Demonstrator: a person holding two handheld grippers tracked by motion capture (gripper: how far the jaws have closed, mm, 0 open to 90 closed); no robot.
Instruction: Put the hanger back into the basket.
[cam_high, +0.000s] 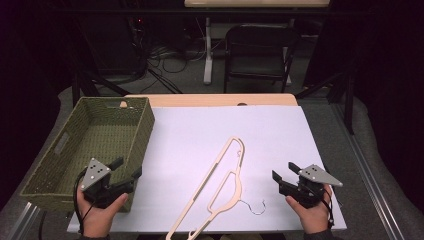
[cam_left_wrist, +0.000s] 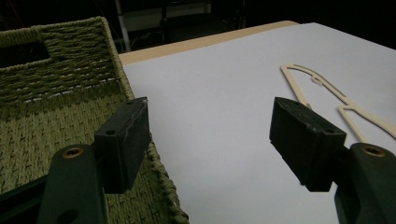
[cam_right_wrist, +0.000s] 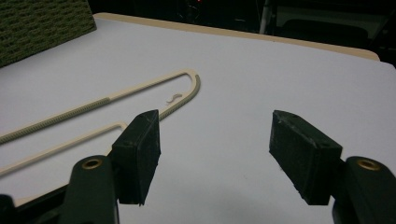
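Note:
A cream clothes hanger (cam_high: 216, 189) lies flat on the white sheet, its long side running diagonally from the front edge up to the middle, with a thin wire hook (cam_high: 254, 206) at its right. Its far end also lies ahead in the left gripper view (cam_left_wrist: 322, 88) and the right gripper view (cam_right_wrist: 140, 93). My left gripper (cam_high: 129, 169) is held at the near right corner of the green woven basket (cam_high: 55, 145), open with nothing between its jaws (cam_left_wrist: 210, 140). My right gripper (cam_high: 284, 173) hovers to the right of the hanger, open and empty (cam_right_wrist: 215, 149).
The basket (cam_left_wrist: 42, 107) stands at the table's left and looks empty. The white sheet (cam_high: 270, 135) covers most of the wooden tabletop. A dark folding chair (cam_high: 257, 52) and cables stand on the floor beyond the far edge.

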